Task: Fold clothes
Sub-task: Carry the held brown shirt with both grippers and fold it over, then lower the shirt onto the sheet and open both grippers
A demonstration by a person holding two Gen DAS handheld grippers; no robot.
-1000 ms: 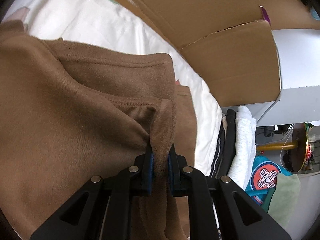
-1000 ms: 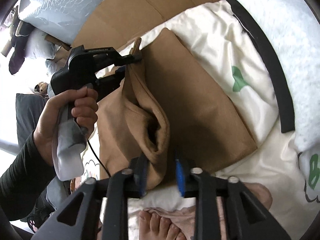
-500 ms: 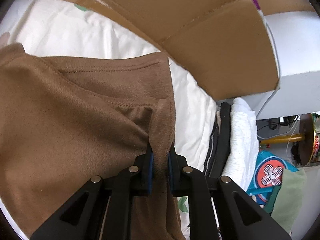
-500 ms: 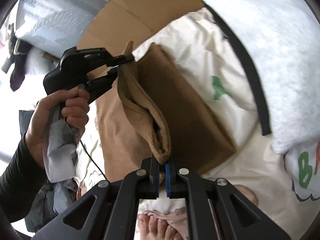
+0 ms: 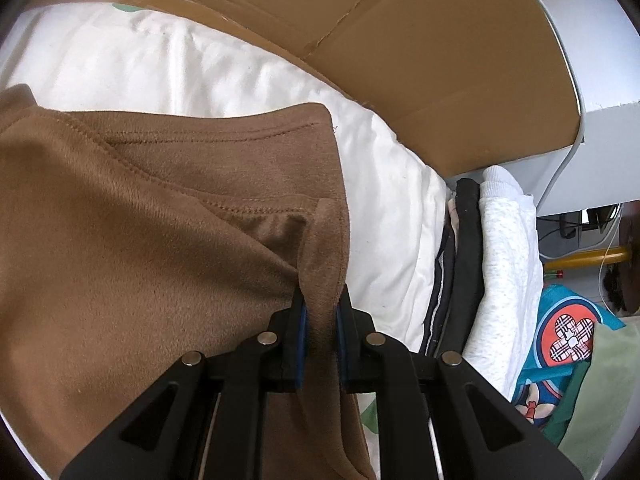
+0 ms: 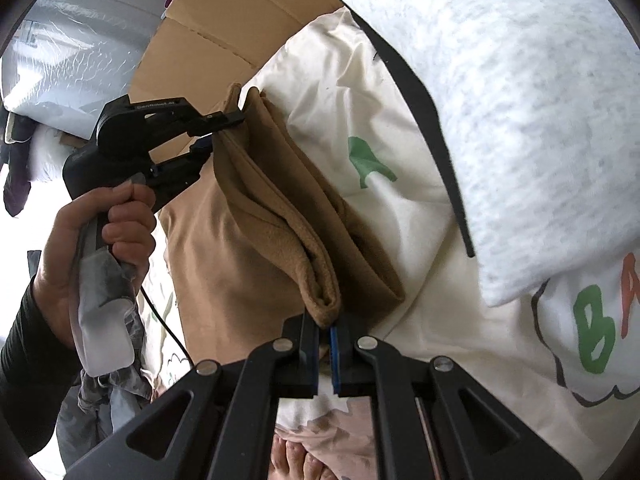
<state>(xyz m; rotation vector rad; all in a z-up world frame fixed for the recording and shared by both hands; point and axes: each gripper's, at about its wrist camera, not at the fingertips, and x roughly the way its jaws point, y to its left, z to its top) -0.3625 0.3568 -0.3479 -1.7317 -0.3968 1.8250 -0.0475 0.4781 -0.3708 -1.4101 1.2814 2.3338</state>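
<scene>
Both grippers on folded brown garment (image 6: 280, 216)

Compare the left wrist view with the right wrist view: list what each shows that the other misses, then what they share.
Only the left wrist view: a stack of folded clothes seen edge-on and a yellow bar. Only the right wrist view: the person's hand on the left gripper, and bare toes. Both: the brown garment pinched at two corners, with the right gripper closed on one, the white bedding and cardboard.
</scene>
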